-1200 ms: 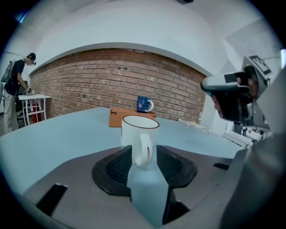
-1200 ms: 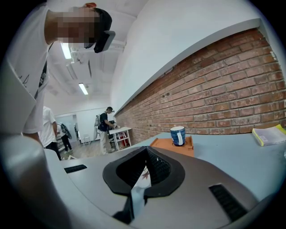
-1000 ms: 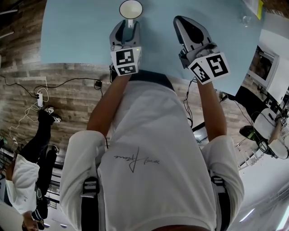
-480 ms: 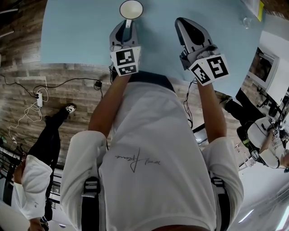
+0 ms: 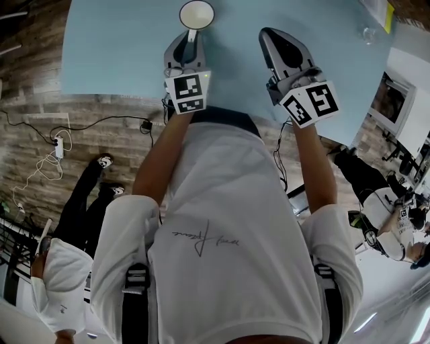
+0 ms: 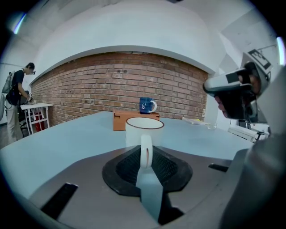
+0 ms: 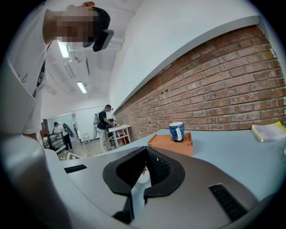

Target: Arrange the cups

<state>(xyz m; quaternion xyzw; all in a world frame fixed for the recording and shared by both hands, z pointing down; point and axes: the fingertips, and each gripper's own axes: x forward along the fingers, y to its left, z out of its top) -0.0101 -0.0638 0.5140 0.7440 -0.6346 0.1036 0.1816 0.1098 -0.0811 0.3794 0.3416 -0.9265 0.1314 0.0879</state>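
A white cup [image 5: 196,13] stands on the light blue table [image 5: 114,47] at the far edge of the head view. Its handle points back at my left gripper [image 5: 191,35]. In the left gripper view the white cup [image 6: 144,130] fills the centre, and the left gripper [image 6: 146,154] is closing, with its pads against both sides of the handle. My right gripper [image 5: 269,33] hovers to the right, shut and empty. Seen from the right gripper [image 7: 145,154], a blue cup [image 7: 177,131] stands on an orange box [image 7: 172,144] by the brick wall. This blue cup [image 6: 146,105] also shows beyond the white one.
A yellow book [image 7: 268,132] lies on the table at the far right. A small clear glass [image 5: 366,30] stands near the table's right corner. The orange box [image 6: 120,120] sits behind the white cup. Several people stand or walk on the floor around the table.
The left gripper's jaws have narrowed onto the white cup's handle. Both hands stayed where they were. People on the floor below have walked on.
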